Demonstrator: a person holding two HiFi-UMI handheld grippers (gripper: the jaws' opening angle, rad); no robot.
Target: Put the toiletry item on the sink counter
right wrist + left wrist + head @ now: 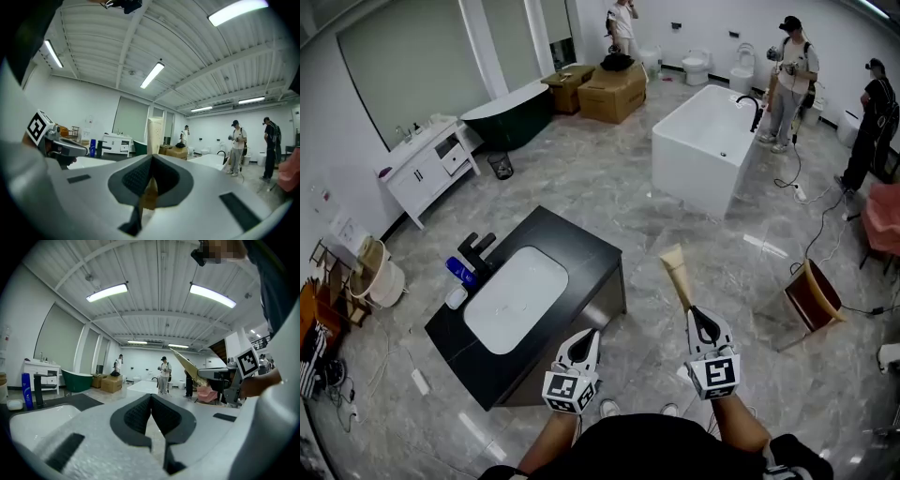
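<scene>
From my feed, the black sink counter (581,248) sits furthest left in the head view. It has a white basin (516,298) sunk into it, and a blue bottle (460,272) stands beside the dark tap (476,249) on its far left edge. Next along is my left gripper (584,342), just off the counter's near right corner. Its own view shows the jaws pressed together with nothing between them. To the right of it, at about the same height, is my right gripper (702,325), and this one has the cream tube (678,275). The right gripper view shows the jaws clamped on the tube's narrow lower end. The rest of the tube (154,133) stands straight up out of the pads, with its wide flat end furthest from the gripper. The tube is up in the air over the floor, to the right of the counter and clear of it. Further right and beyond stands a white bathtub (703,150).
</scene>
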